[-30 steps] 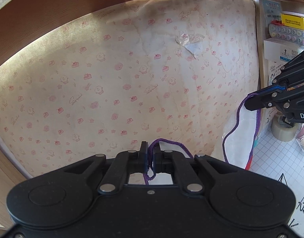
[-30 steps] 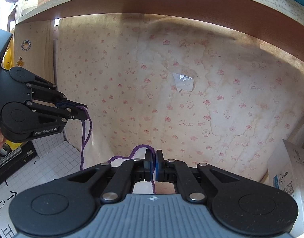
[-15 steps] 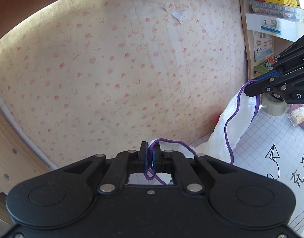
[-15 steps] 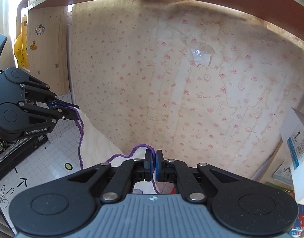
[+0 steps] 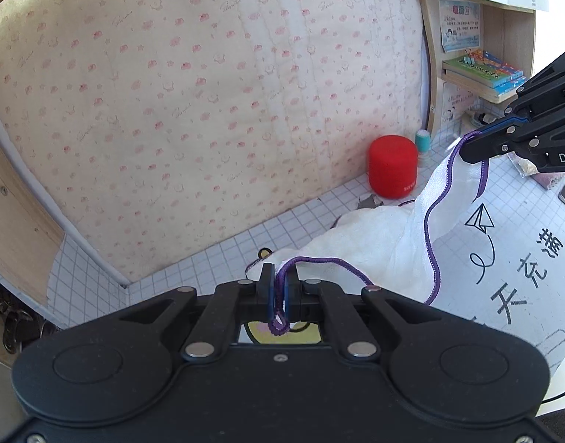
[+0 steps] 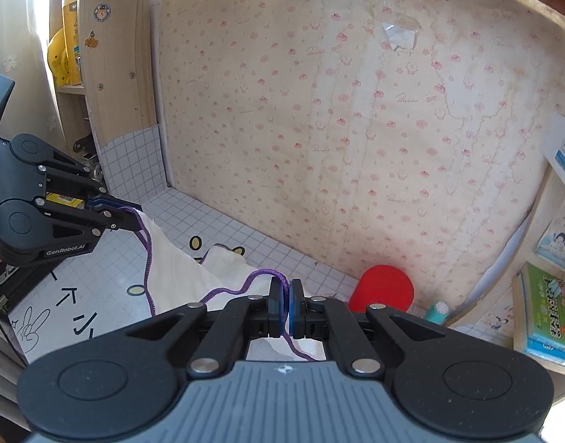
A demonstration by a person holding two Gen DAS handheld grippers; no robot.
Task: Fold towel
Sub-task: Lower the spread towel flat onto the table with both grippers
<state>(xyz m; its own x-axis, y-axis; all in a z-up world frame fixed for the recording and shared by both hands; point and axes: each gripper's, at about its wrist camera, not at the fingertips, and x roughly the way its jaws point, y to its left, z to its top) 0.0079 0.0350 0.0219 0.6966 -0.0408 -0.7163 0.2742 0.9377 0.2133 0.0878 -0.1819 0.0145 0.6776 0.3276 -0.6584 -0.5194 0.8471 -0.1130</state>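
my left claw (image 5: 276, 288) is pinched tight on the purple-edged corner of the white towel (image 5: 378, 243), right at my fingertips. my right claw (image 6: 286, 301) is clamped on another part of the purple hem, off to the right of my left one. the towel hangs between them, its middle bunched on the gridded desk (image 5: 223, 262) just ahead. a red cylinder (image 5: 392, 171) stands beyond the towel, by the patterned wall.

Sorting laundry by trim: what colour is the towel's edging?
Purple edging on a white towel; clearest in the left wrist view.
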